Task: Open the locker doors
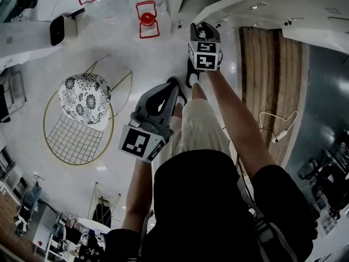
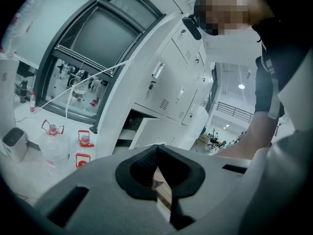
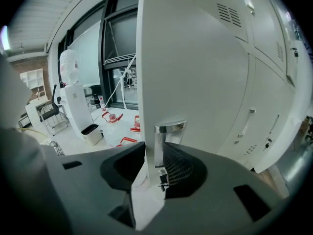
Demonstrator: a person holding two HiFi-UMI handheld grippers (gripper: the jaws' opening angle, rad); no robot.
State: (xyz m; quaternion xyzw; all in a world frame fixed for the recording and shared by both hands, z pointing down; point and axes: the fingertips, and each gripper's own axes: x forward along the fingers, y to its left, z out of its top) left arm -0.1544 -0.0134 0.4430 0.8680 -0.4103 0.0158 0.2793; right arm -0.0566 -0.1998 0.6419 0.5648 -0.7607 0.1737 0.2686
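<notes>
At the locker door [image 3: 195, 72] edge, fingers [image 3: 181, 168] of the right gripper [image 3: 156, 169] pinch the chrome handle [image 3: 160, 146]: swing it wide along its hinge arc, keeping the closed, empty left gripper [image 2: 155, 173] clear.

The head view looks steeply down at the floor [image 1: 32, 135]. The left gripper view faces the lockers [image 2: 171, 82] from farther back. The right gripper view sits close against a locker door [image 3: 195, 72]. All three share the red-capped jugs [image 1: 147, 19].

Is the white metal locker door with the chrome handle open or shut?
Open: the white metal locker door stands swung out, edge in the right gripper.
</notes>
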